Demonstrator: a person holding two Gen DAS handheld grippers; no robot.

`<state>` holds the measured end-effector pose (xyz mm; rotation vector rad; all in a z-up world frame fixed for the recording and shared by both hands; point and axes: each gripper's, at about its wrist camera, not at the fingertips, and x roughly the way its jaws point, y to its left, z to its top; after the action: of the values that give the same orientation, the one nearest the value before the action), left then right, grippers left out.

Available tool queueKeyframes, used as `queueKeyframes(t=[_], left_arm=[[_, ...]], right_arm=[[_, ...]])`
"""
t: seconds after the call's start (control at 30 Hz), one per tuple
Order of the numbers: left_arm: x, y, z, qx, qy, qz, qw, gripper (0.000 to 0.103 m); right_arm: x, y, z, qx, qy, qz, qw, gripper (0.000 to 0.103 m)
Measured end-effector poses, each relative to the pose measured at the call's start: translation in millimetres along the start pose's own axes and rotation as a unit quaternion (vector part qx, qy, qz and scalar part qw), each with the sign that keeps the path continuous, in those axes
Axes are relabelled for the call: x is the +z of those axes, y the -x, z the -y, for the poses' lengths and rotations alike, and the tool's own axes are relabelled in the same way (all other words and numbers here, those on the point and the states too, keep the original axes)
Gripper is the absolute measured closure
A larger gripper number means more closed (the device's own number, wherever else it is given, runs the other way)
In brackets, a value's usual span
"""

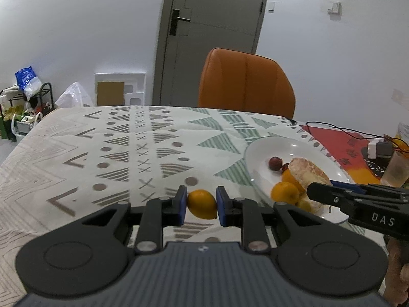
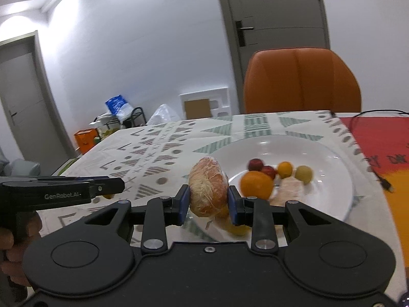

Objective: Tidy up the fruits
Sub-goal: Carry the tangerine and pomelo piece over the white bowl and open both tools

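My left gripper (image 1: 202, 204) is shut on a small yellow-orange citrus fruit (image 1: 202, 204), held above the patterned tablecloth left of the white plate (image 1: 258, 153). My right gripper (image 2: 209, 195) is shut on a peeled pomelo wedge wrapped in clear film (image 2: 208, 186), held over the plate's near left rim (image 2: 340, 204). On the plate lie an orange (image 2: 256, 185), two small red fruits (image 2: 255, 164), a small orange citrus (image 2: 285, 169), a yellow-green fruit (image 2: 304, 174) and a pale peeled piece (image 2: 288, 189). In the left wrist view the right gripper (image 1: 322, 194) reaches in from the right over the plate.
An orange chair (image 1: 245, 84) stands behind the table's far edge. A black cable (image 1: 340, 128) crosses a red and orange mat (image 1: 340, 140) right of the plate, near a white adapter (image 1: 375, 148) and a frosted cup (image 1: 396, 168). A hand (image 2: 15, 243) holds the left gripper.
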<state>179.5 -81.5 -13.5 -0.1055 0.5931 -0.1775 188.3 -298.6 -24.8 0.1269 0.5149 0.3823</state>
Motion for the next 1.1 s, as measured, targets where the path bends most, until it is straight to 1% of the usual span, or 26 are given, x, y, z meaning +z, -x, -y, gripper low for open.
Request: queueKeyframes(t=[0.4, 0.7, 1.1], left_arm=[[8.8, -17.3, 29.1, -0.019, -0.020, -0.001, 0.9996, 0.080], [14.8, -32.1, 44.9, -0.026, -0.032, -0.006, 0.9991, 0.080], [19.7, -57.6, 60.2, -0.029, -0.042, -0.017, 0.9985, 0.080]], right_arm=[[-4.4, 12.7, 38.9, -0.052, -0.032, 0.008, 0.998, 0.073], [-8.0, 16.9, 58.8, -0.087, -0.043, 0.009, 0.995, 0.073], [-8.5, 9.3, 76.7, -0.110, -0.053, 0.007, 0.992, 0.073]])
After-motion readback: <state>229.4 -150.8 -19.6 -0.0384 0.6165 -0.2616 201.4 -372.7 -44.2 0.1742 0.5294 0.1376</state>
